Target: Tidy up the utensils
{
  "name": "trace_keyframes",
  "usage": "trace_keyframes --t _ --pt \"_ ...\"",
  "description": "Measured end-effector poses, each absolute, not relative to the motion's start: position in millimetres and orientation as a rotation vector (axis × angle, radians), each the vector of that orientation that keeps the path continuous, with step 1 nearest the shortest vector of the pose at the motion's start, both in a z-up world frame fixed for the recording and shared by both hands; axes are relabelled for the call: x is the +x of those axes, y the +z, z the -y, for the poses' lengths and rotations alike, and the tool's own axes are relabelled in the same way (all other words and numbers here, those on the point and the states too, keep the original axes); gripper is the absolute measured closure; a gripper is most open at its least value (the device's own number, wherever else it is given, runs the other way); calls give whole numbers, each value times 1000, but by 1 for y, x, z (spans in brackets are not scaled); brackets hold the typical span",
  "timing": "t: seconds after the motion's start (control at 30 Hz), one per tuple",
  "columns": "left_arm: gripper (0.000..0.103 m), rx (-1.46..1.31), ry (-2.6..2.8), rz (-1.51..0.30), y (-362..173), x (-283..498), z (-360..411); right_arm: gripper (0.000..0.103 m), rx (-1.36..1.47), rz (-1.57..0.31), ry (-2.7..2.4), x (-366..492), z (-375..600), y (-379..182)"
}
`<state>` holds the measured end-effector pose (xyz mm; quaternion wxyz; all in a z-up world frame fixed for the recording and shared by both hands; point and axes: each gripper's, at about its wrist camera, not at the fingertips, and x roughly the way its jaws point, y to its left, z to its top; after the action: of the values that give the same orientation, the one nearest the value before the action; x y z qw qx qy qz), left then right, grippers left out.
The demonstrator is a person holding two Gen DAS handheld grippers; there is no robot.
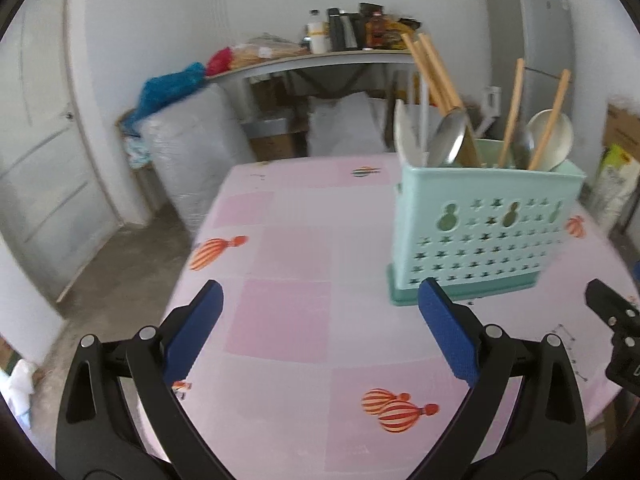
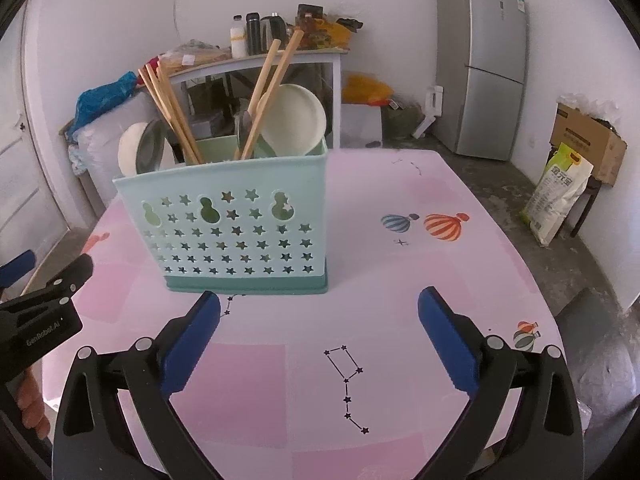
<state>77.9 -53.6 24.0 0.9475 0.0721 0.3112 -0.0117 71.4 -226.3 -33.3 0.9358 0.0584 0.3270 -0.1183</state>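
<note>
A mint-green utensil holder (image 2: pixel 236 232) with star-shaped holes stands upright on the pink table (image 2: pixel 360 264); it also shows in the left wrist view (image 1: pixel 480 236). It holds wooden chopsticks (image 2: pixel 172 112), wooden-handled spoons (image 2: pixel 264 92) and white ladles (image 2: pixel 296 120). My left gripper (image 1: pixel 320 308) is open and empty, low over the table, left of the holder. My right gripper (image 2: pixel 320 312) is open and empty, just in front of the holder. Each gripper shows at the edge of the other's view.
The table has a pink cloth with balloon prints (image 1: pixel 394 410). A side table (image 2: pixel 280 60) with bottles stands at the back wall. A grey fridge (image 2: pixel 480 64), a cardboard box (image 2: pixel 584 140) and a rice bag (image 2: pixel 556 192) are at the right. White sacks (image 1: pixel 192 152) stand left.
</note>
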Motion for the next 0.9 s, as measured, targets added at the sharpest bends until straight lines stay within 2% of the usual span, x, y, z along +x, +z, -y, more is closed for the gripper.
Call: trace_keyframes --t 0.9 --pt "9 174 33 -664 21 83 48 7 110 -689 -292 73 238 -35"
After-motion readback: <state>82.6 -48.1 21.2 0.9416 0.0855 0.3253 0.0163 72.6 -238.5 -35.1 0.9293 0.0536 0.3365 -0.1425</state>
